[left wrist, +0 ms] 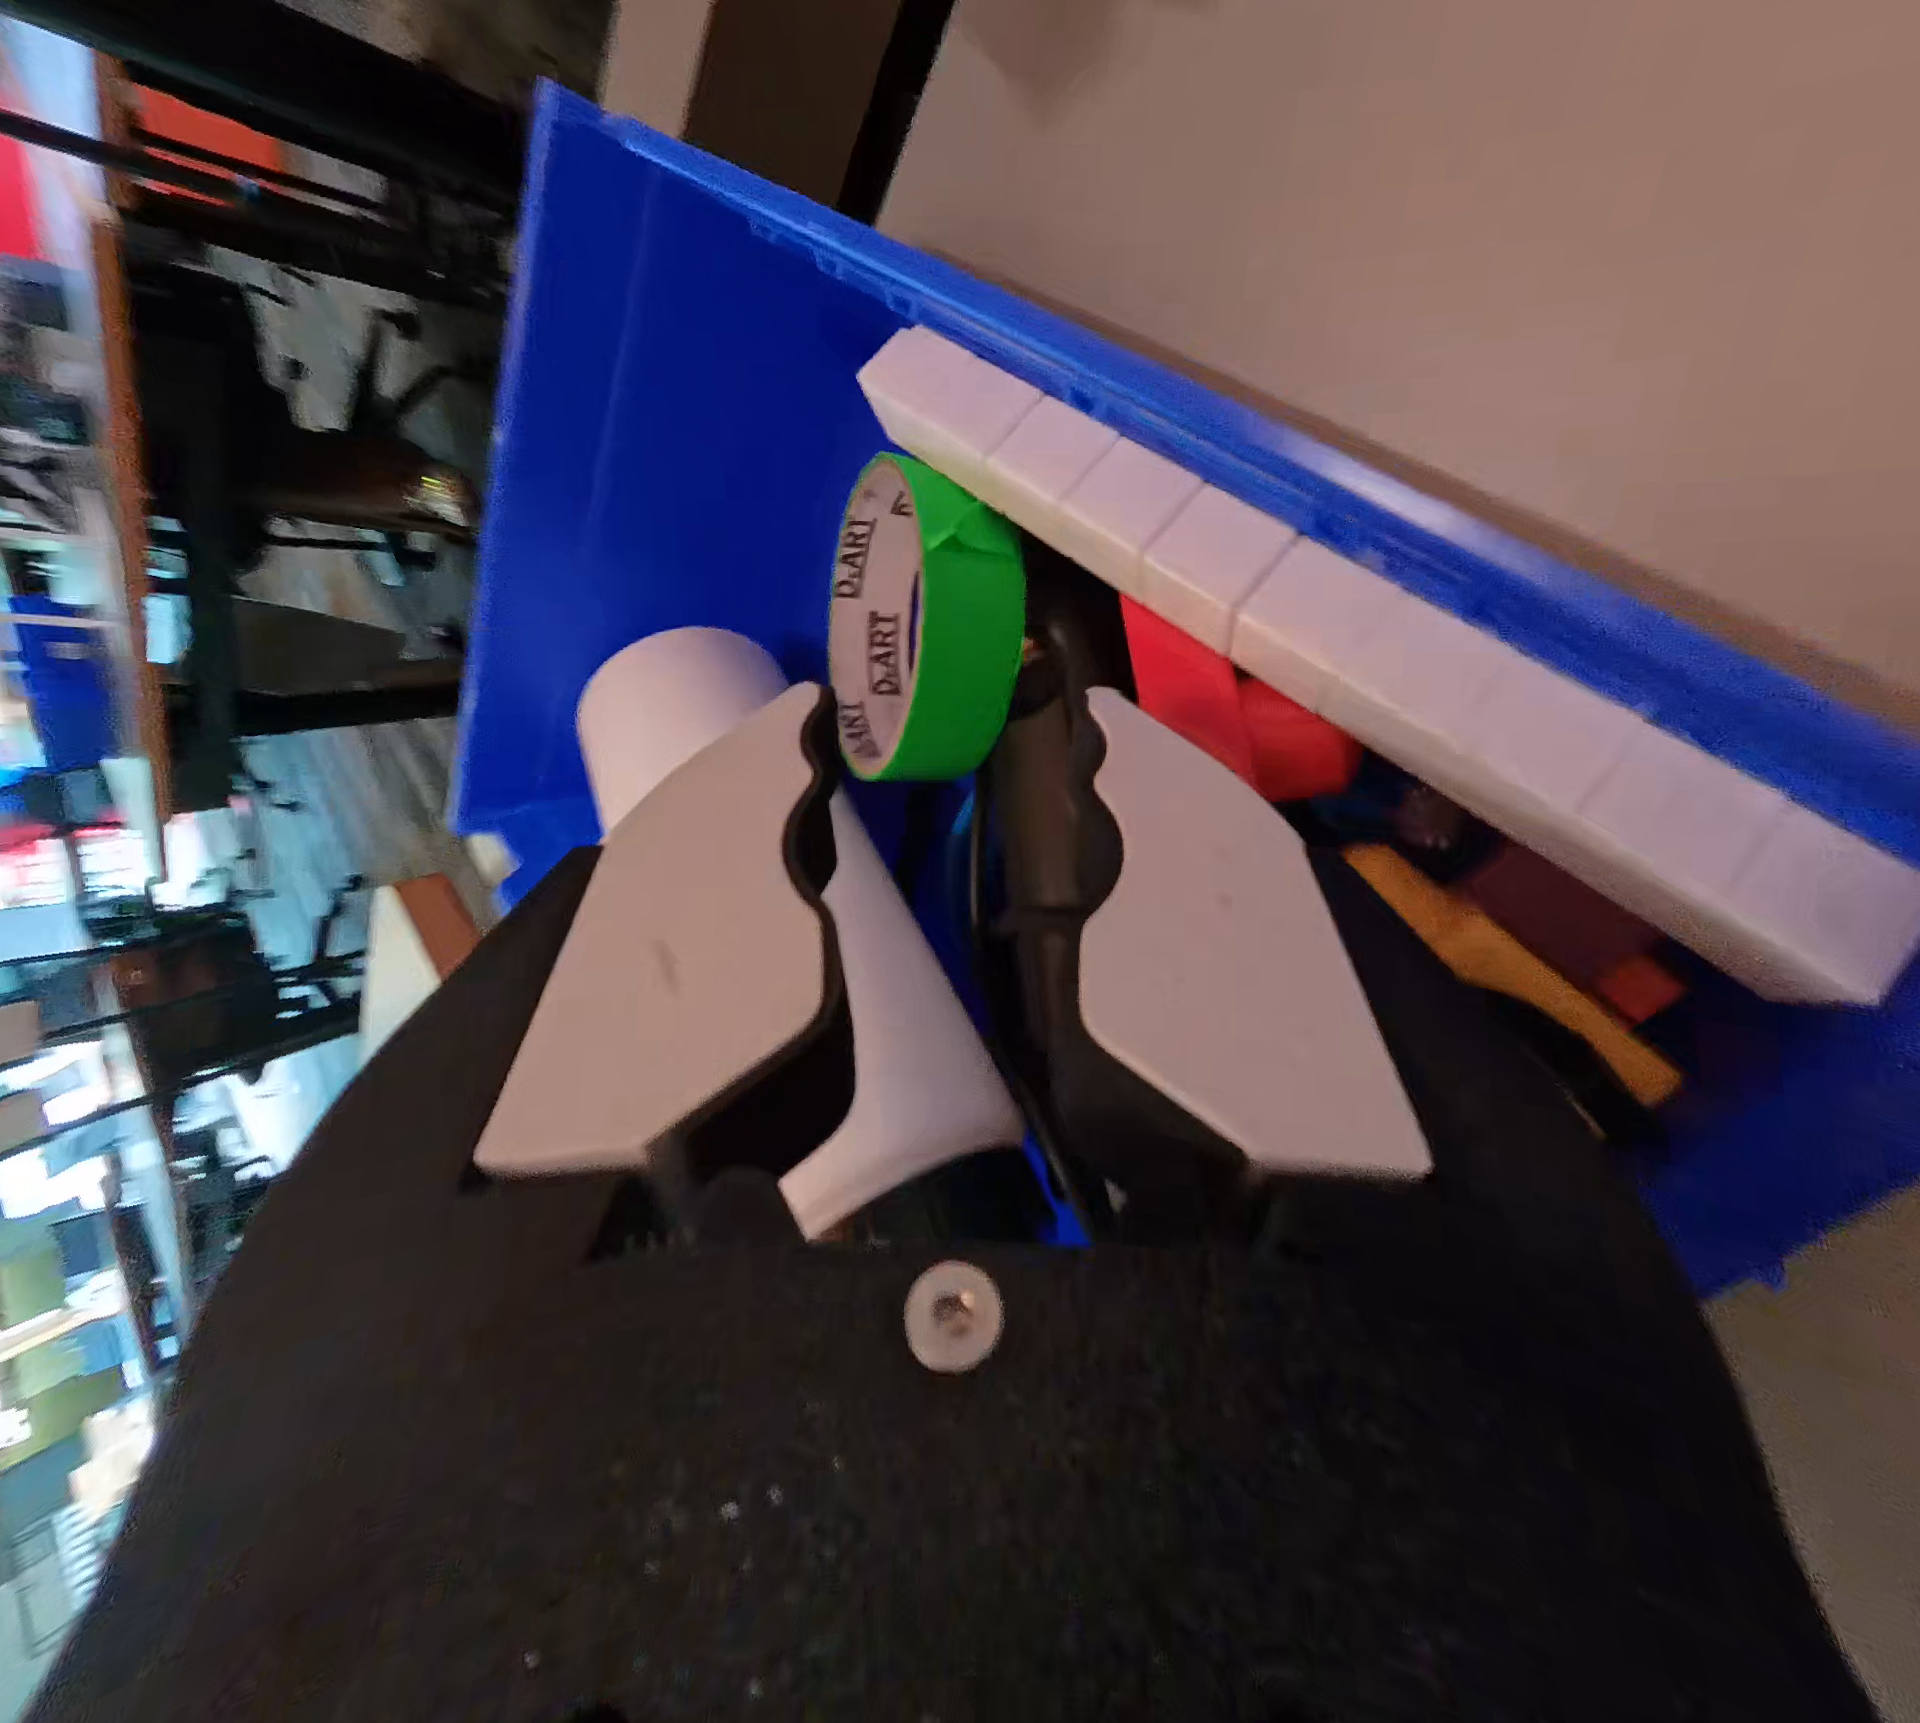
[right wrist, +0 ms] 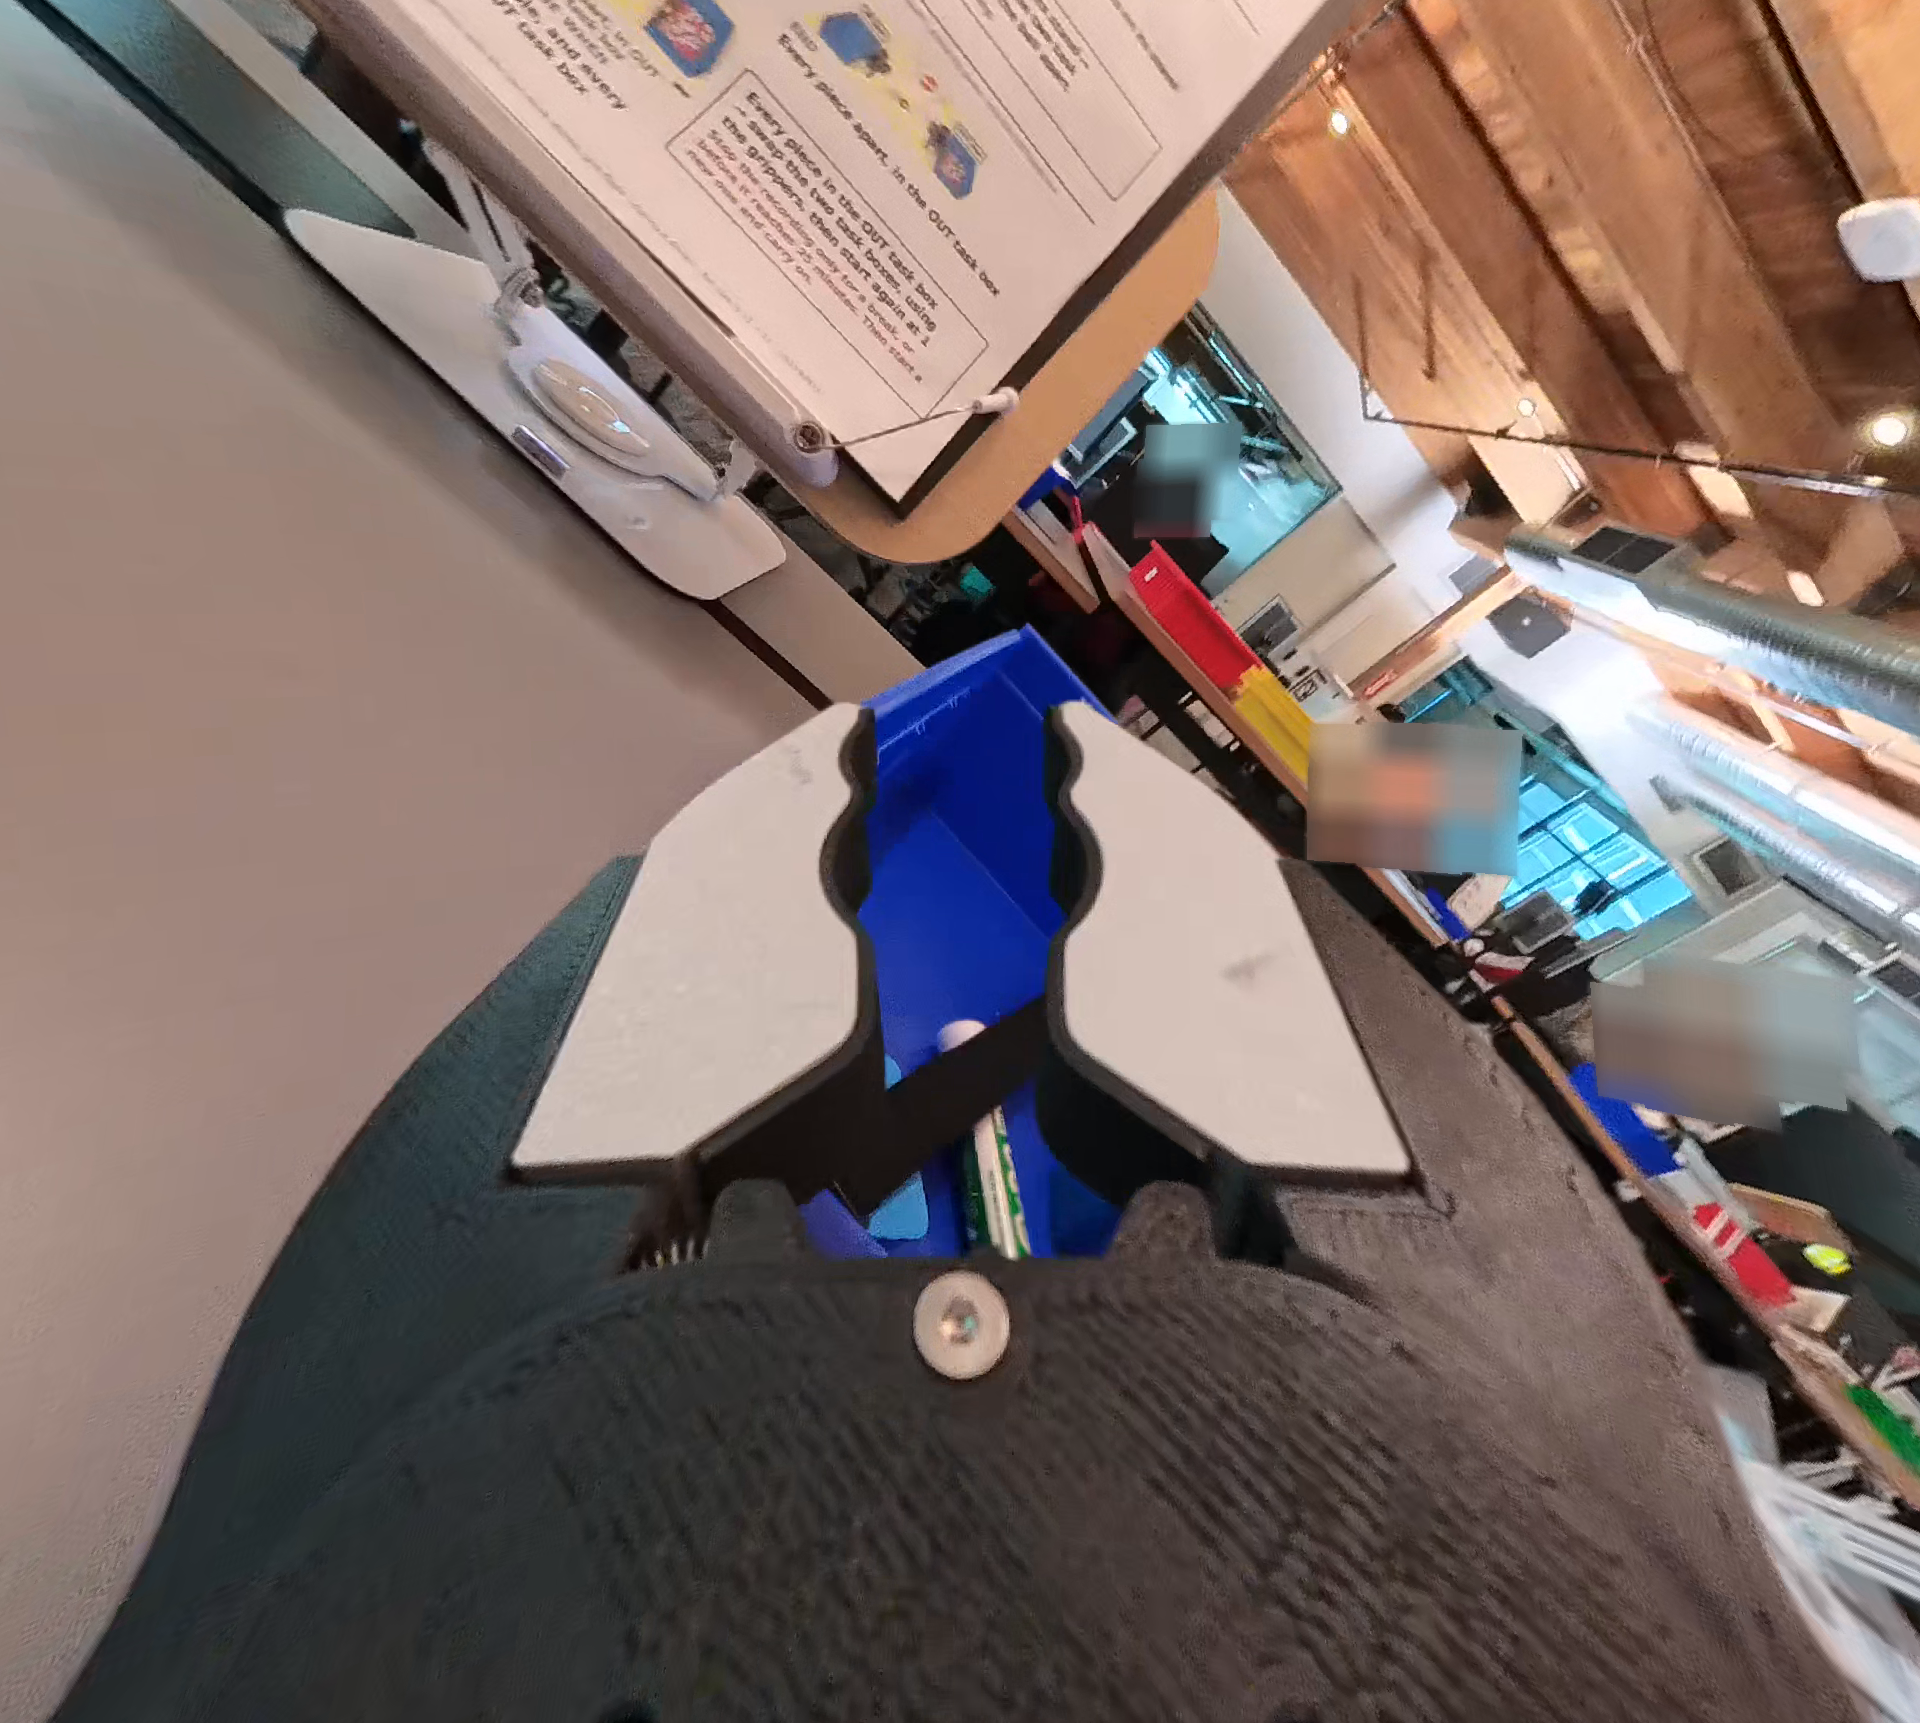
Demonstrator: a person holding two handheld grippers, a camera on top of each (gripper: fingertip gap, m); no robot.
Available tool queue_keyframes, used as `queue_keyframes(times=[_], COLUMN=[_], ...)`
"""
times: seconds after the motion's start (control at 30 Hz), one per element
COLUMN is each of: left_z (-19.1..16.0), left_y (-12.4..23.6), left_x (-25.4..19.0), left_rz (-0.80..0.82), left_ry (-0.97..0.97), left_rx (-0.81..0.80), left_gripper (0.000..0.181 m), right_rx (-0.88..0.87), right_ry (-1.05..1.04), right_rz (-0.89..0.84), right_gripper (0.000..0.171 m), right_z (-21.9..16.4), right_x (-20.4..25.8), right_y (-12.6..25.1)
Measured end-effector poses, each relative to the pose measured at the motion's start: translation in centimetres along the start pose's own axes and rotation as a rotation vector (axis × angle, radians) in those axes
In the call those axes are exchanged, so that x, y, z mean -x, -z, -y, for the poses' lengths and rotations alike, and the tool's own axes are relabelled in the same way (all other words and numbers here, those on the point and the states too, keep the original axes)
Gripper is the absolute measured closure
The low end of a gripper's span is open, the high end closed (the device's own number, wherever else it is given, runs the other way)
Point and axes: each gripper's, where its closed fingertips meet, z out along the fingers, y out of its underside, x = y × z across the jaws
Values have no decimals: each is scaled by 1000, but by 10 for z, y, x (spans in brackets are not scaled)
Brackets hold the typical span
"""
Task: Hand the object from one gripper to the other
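Observation:
My left gripper (left wrist: 956, 702) is open and empty, its tips reaching into a blue bin (left wrist: 644, 426). A green tape roll (left wrist: 935, 624) stands on edge just beyond the tips. A white tube (left wrist: 675, 707) lies under the left finger, and a black cable (left wrist: 1049, 821) runs along the right finger. My right gripper (right wrist: 958, 723) is open and empty above a blue bin (right wrist: 966, 800). A black strip (right wrist: 935, 1102) crosses low between its fingers, near a green-and-white pen (right wrist: 1003, 1185). Neither gripper shows in the other's view.
A long white segmented bar (left wrist: 1247, 593) leans on the bin's far wall, with red pieces (left wrist: 1226, 697) beneath it. The bin stands on a beige table (left wrist: 1455, 115). A board with printed sheets (right wrist: 831, 63) and a white lamp base (right wrist: 582, 406) stand behind the right gripper's bin. There is about 45 cm between the tips of the two grippers.

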Motion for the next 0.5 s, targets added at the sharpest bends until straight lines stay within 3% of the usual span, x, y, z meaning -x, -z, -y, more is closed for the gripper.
queue_keyframes(times=[0.03,0.07,0.2,0.33,0.5], left_z=[0,-1,-2,-16,-11], left_y=[-10,-18,-43,-53,-48], left_x=[-2,-5,-4,-6,6], left_rz=[-52,-99,-143,-179,-147], left_ry=[10,20,37,92,215], left_rx=[33,68,135,250,189], left_gripper=[136,134,138,156,158], right_rx=[-10,-37,-144,-224,-265], right_ry=[19,27,-62,-152,-16], right_rz=[-15,-31,-48,33,93], right_gripper=[134,117,103,101,105], right_z=[3,9,30,41,58], right_x=[-2,-6,-18,-4,25], right_y=[1,4,14,17,21])
